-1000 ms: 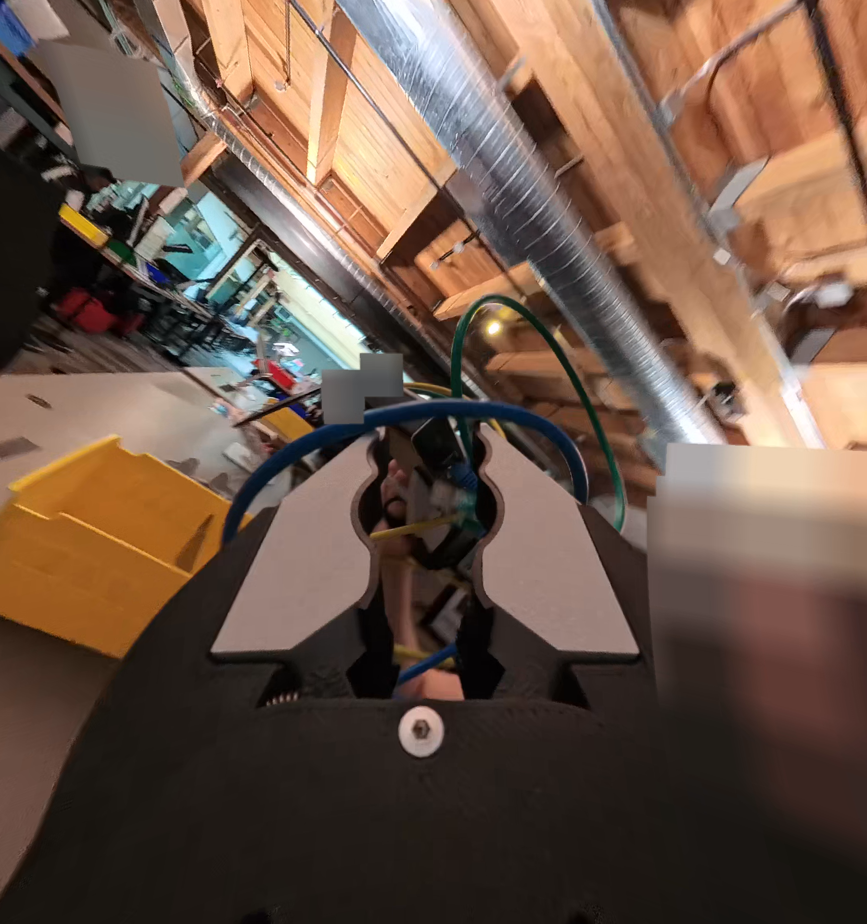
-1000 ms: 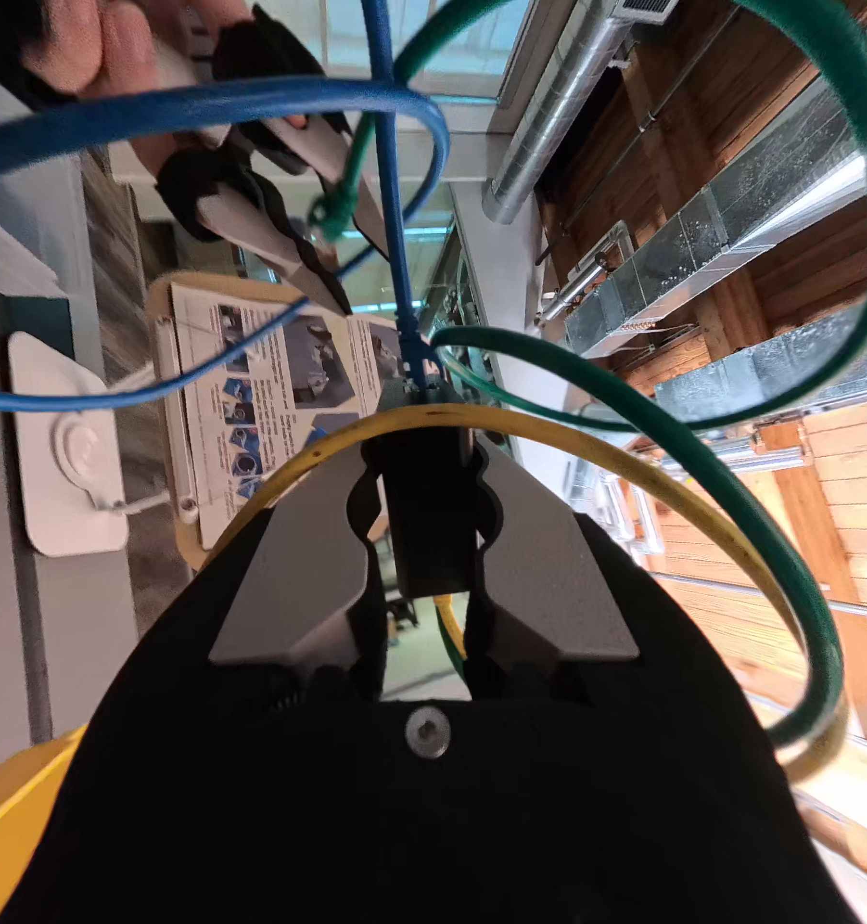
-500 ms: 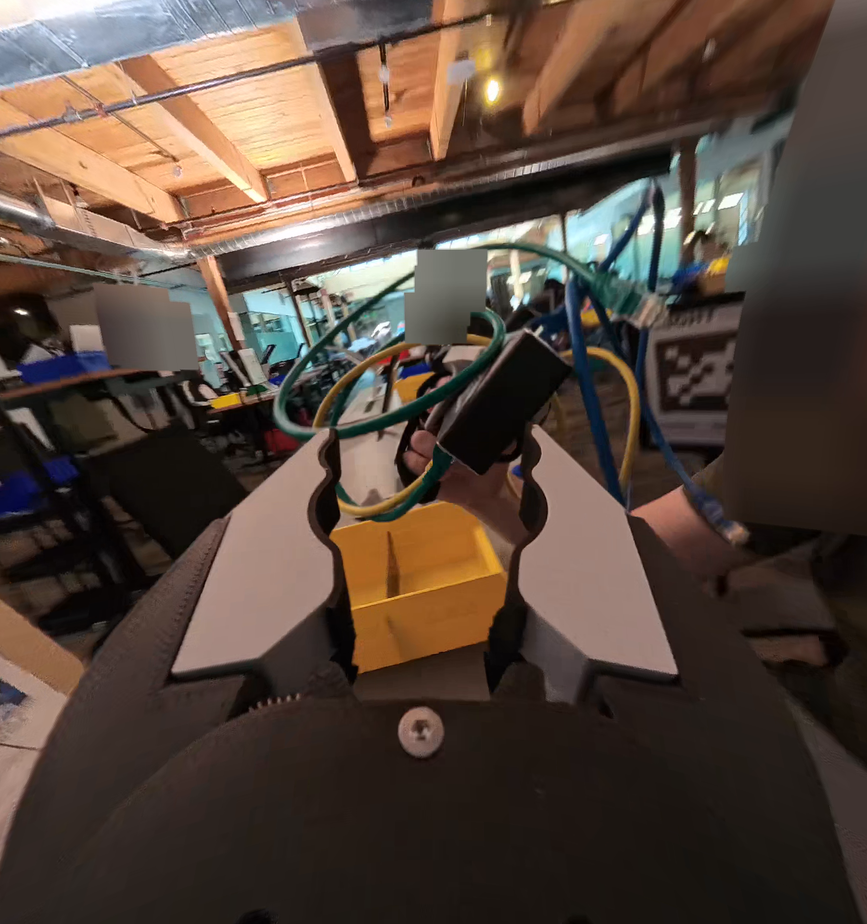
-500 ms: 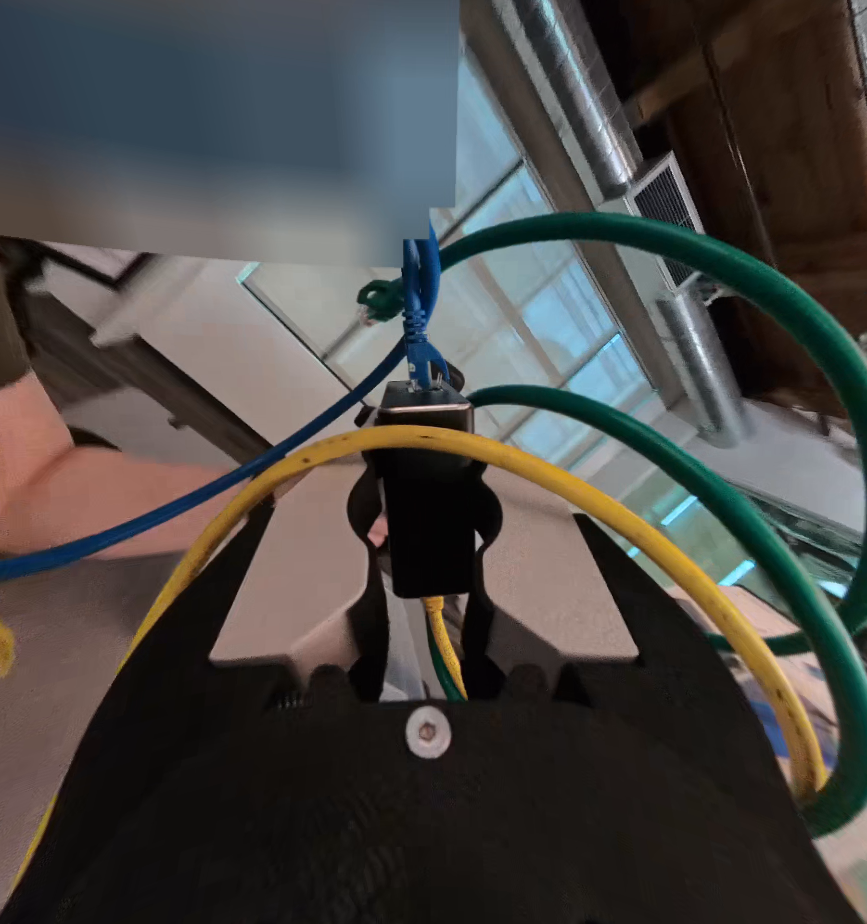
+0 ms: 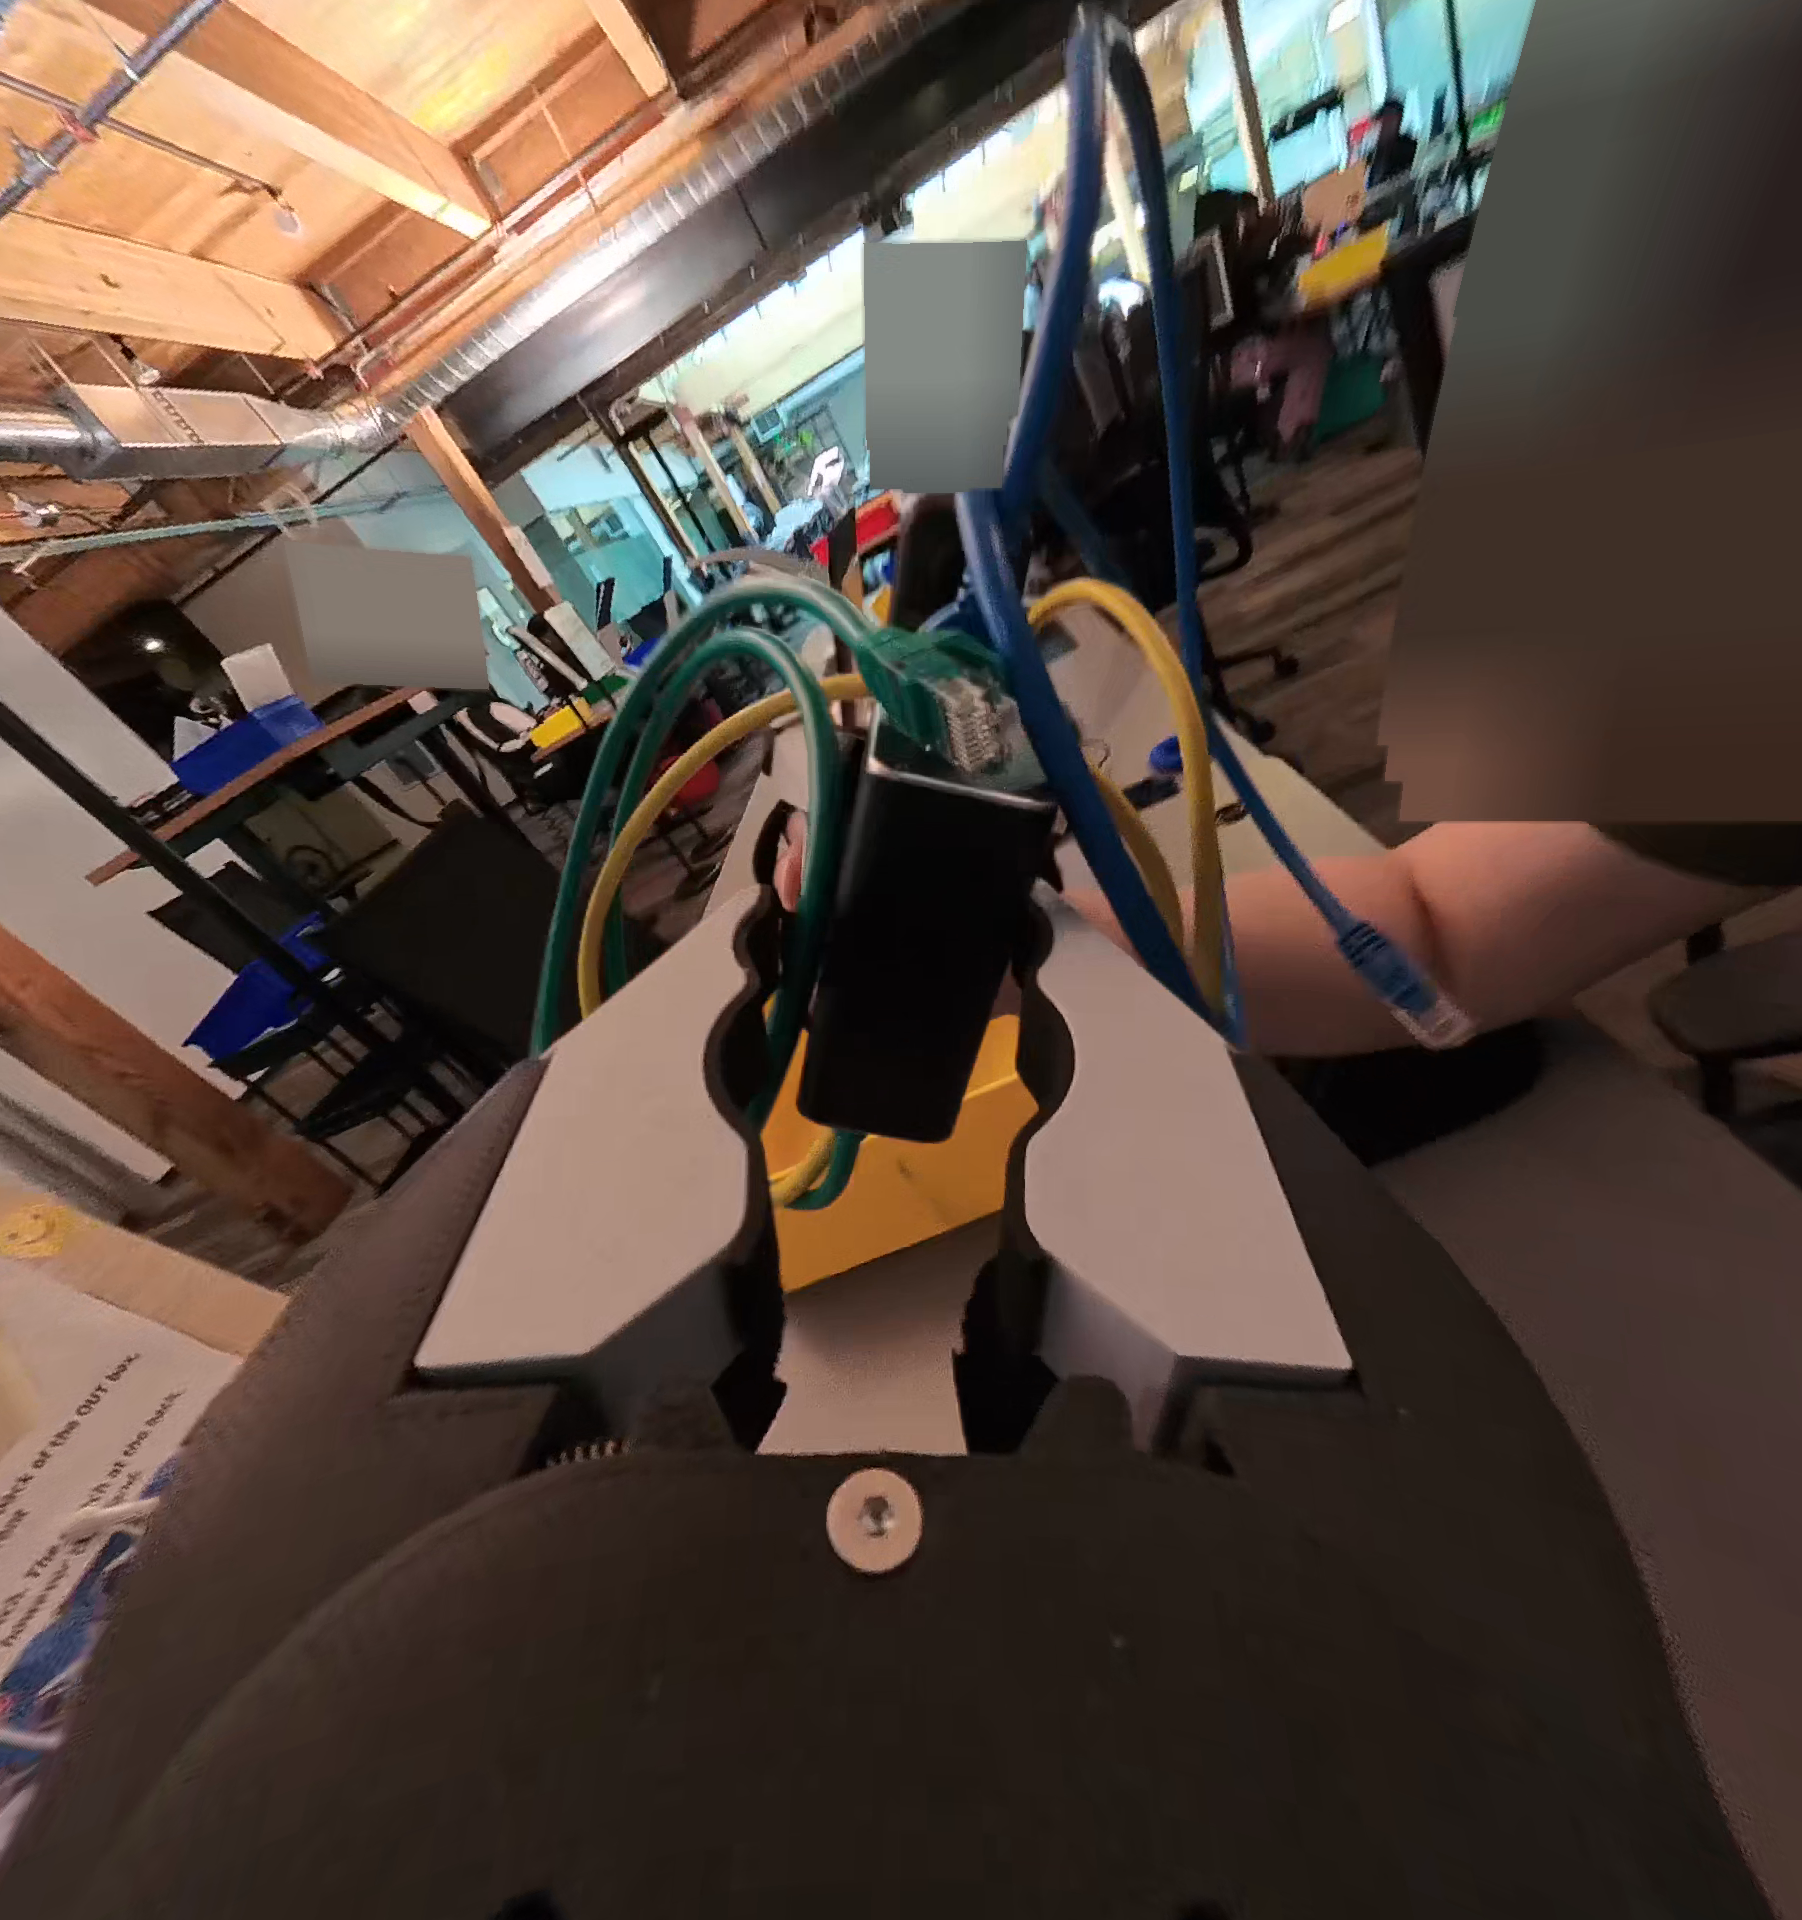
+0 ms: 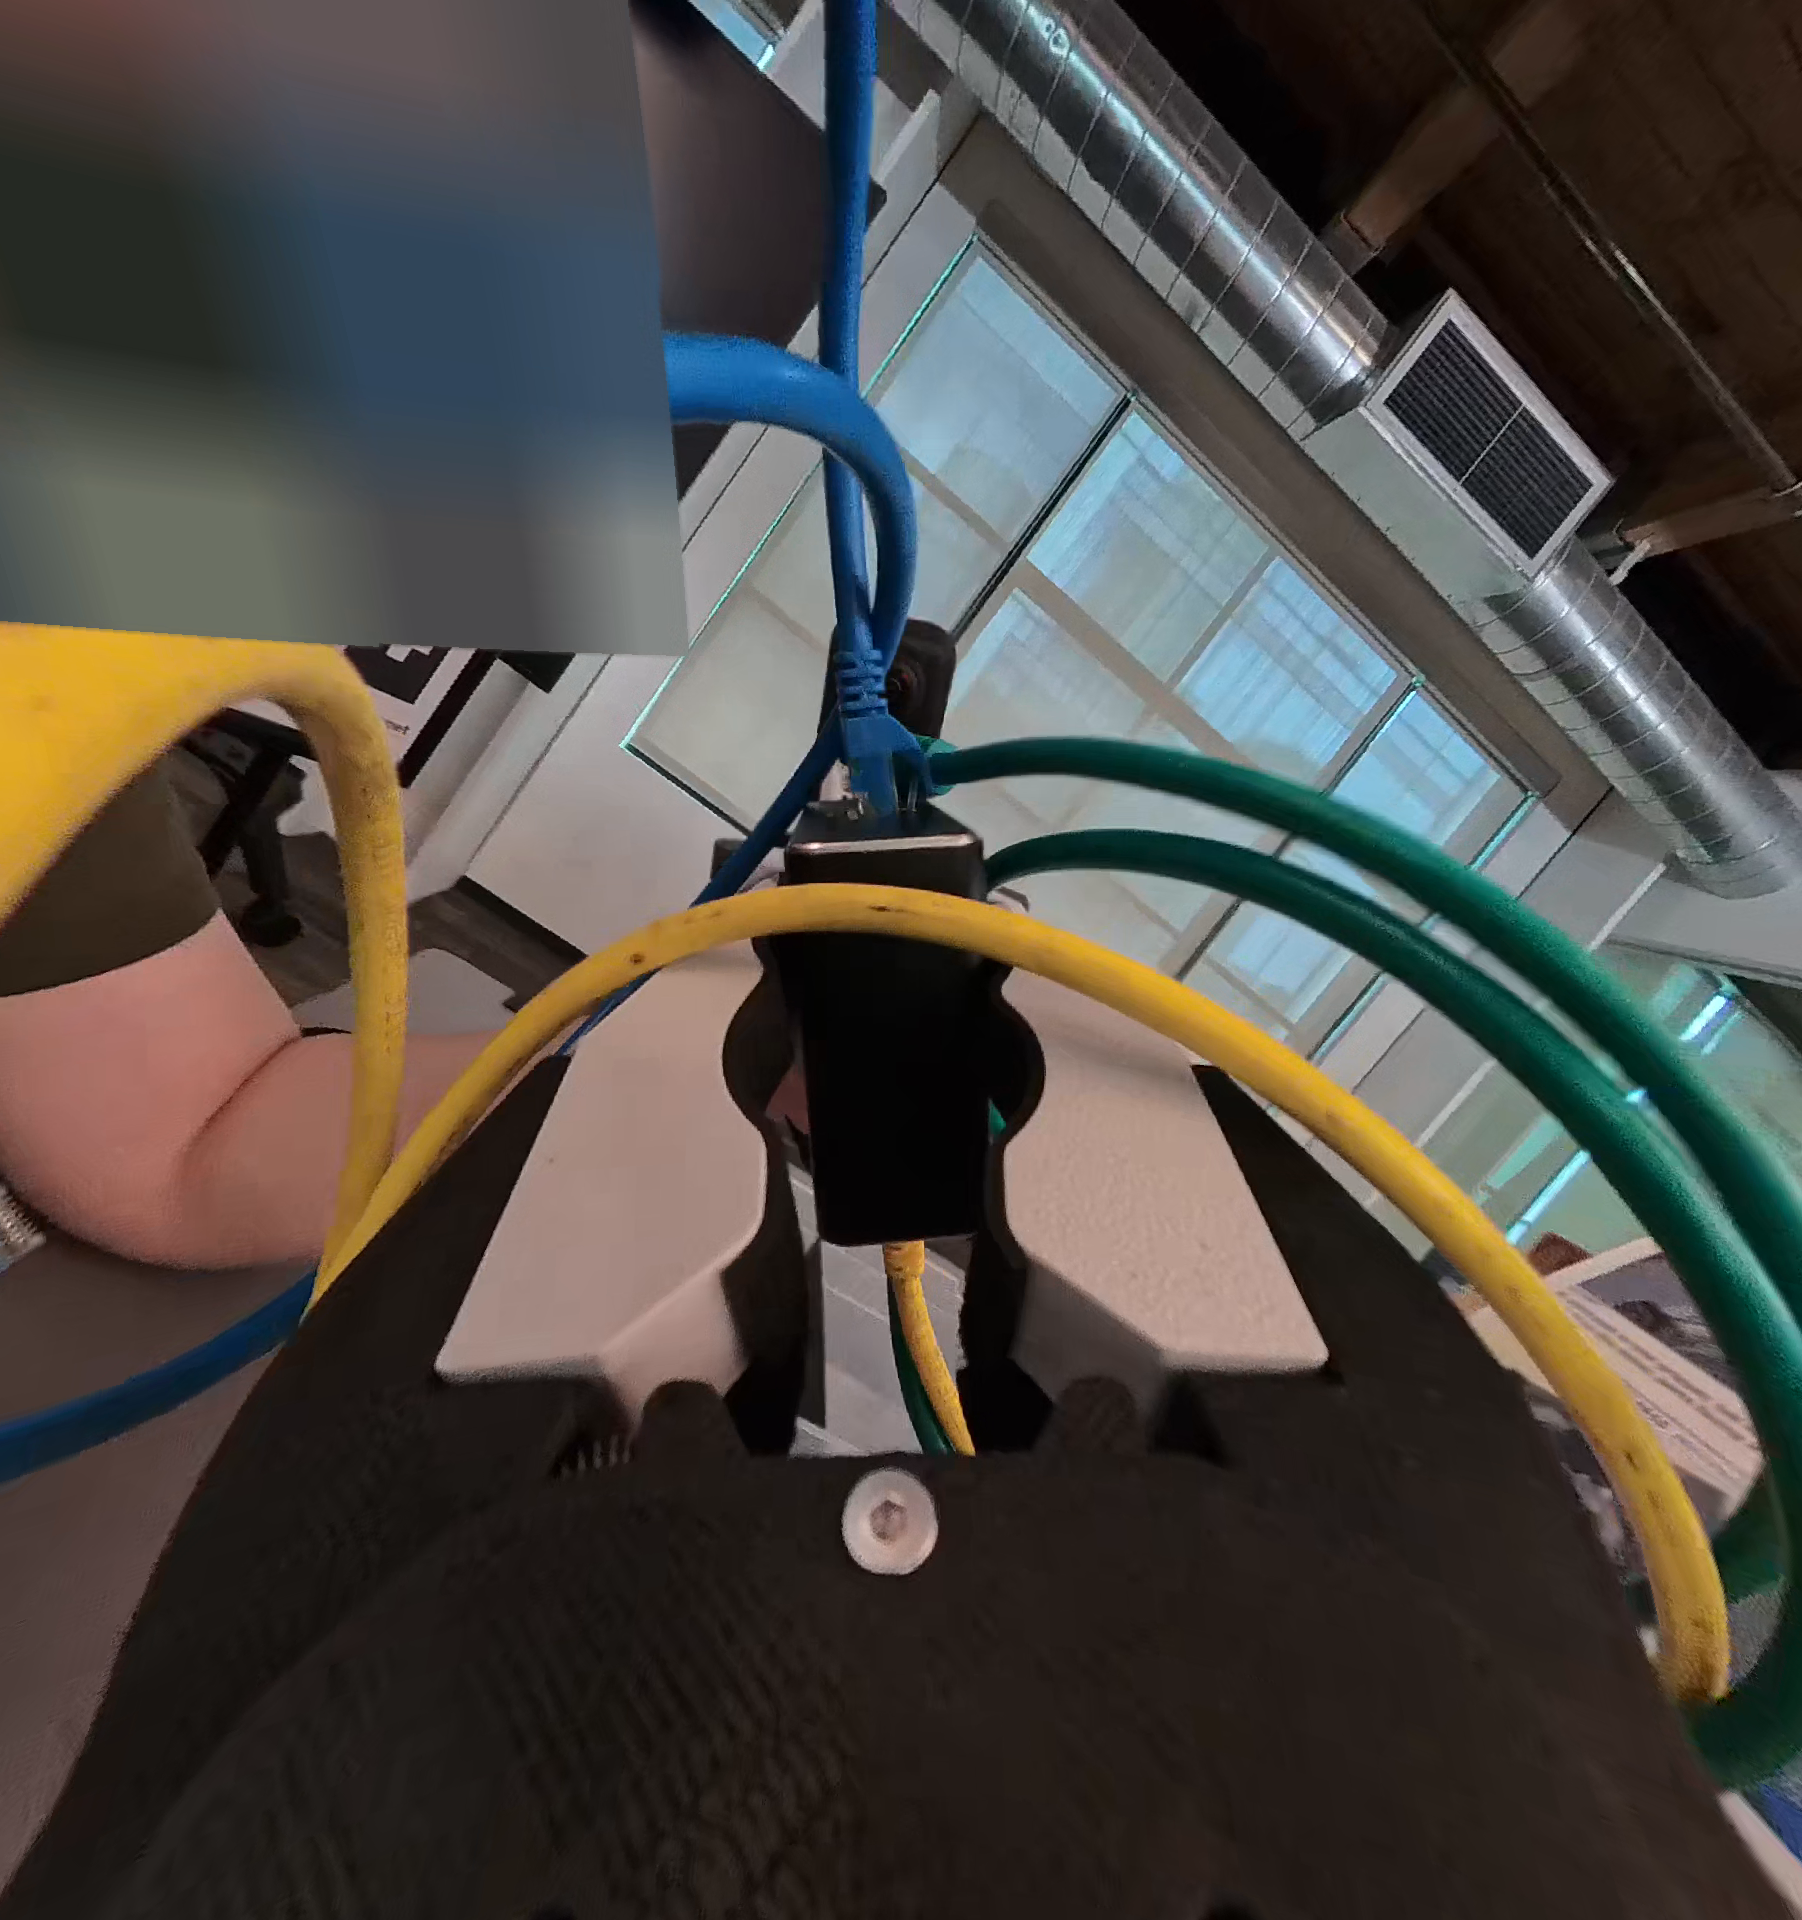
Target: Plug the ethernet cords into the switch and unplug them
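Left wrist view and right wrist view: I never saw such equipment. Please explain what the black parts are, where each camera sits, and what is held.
There is no robot here. A person holds a hand gripper in each hand, and a camera on each one looks forward along its two jaws. In the right wrist view, the right gripper is clamped on a small black switch. A blue cord is plugged into its far end, and a yellow cord and a green cord loop around it. In the left wrist view, the left gripper is open and holds nothing. The same switch shows ahead of it. A yellow bin stands on the grey table.
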Tool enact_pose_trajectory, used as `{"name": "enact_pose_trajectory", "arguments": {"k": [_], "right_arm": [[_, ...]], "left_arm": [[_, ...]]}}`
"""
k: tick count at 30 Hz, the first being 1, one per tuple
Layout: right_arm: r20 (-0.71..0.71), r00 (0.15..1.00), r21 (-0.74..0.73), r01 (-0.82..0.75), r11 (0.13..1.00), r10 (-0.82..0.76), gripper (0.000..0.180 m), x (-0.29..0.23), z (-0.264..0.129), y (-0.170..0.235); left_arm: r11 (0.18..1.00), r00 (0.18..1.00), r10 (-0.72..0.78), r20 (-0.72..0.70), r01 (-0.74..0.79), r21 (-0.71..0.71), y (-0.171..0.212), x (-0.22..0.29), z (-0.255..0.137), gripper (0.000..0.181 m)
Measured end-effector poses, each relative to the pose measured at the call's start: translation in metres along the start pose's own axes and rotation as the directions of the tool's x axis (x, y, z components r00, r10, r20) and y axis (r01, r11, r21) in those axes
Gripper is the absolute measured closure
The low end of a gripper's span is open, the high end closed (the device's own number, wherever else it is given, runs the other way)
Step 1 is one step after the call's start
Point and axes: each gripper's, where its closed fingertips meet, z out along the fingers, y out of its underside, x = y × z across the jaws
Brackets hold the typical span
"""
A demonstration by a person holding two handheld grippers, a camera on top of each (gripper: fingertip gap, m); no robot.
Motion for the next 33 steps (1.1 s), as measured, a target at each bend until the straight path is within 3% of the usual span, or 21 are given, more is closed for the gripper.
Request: {"name": "enact_pose_trajectory", "arguments": {"k": [1, 6, 11, 13, 16, 18, 20, 24, 27, 29, 31, 33], "right_arm": [[0.009, 1.000, 0.007, -0.019, 1.000, 0.019, 0.149, -0.001, 0.001, 0.002], [0.033, 0.995, 0.068, -0.096, 0.993, 0.094, 0.149, -0.002, 0.001, 0.009], [0.034, 0.997, 0.030, -0.077, 0.997, 0.076, 0.149, -0.002, 0.001, 0.023], [0.005, 0.998, -0.023, -0.055, 0.998, 0.055, 0.145, 0.005, -0.002, 0.027], [-0.079, 0.993, -0.227, 0.063, 0.972, -0.083, 0.125, 0.026, -0.019, 0.036], [-0.131, 0.979, -0.391, 0.093, 0.916, -0.156, 0.124, 0.044, -0.040, 0.049], [-0.252, 0.927, -0.592, 0.080, 0.802, -0.279, 0.128, 0.079, -0.077, 0.068], [-0.460, 0.733, -0.813, -0.120, 0.570, -0.500, 0.132, 0.140, -0.177, 0.078], [-0.566, 0.665, -0.736, -0.140, 0.663, -0.488, 0.140, 0.148, -0.191, 0.045], [-0.621, 0.638, -0.657, -0.106, 0.746, -0.456, 0.143, 0.146, -0.181, 0.013], [-0.584, 0.722, -0.584, -0.055, 0.810, -0.372, 0.142, 0.126, -0.148, -0.011], [-0.377, 0.885, -0.570, 0.009, 0.821, -0.271, 0.143, 0.079, -0.100, -0.016]], "left_arm": [[0.999, 1.000, 0.031, 0.006, -0.031, -0.026, 0.004, 0.001, 0.003, 0.139], [0.980, 0.980, 0.180, 0.085, -0.171, -0.106, 0.011, -0.001, 0.011, 0.142], [0.944, 0.970, 0.222, 0.098, -0.189, -0.271, 0.033, -0.006, 0.018, 0.144], [0.923, 0.951, 0.276, 0.141, -0.221, -0.315, 0.036, -0.014, 0.016, 0.144], [0.903, 0.918, 0.350, 0.186, -0.277, -0.328, 0.030, -0.021, 0.010, 0.145], [0.910, 0.906, 0.357, 0.225, -0.284, -0.302, 0.020, -0.024, 0.002, 0.143], [0.903, 0.884, 0.391, 0.255, -0.316, -0.290, 0.010, -0.025, -0.005, 0.144], [0.794, 0.787, 0.554, 0.273, -0.401, -0.456, 0.016, -0.032, -0.014, 0.145], [0.678, 0.719, 0.655, 0.234, -0.422, -0.602, 0.035, -0.041, -0.017, 0.145], [0.628, 0.715, 0.674, 0.184, -0.424, -0.653, 0.051, -0.043, -0.014, 0.144], [0.593, 0.714, 0.685, 0.144, -0.432, -0.680, 0.065, -0.046, -0.009, 0.144], [0.554, 0.714, 0.692, 0.103, -0.434, -0.711, 0.079, -0.048, -0.003, 0.144]]}}
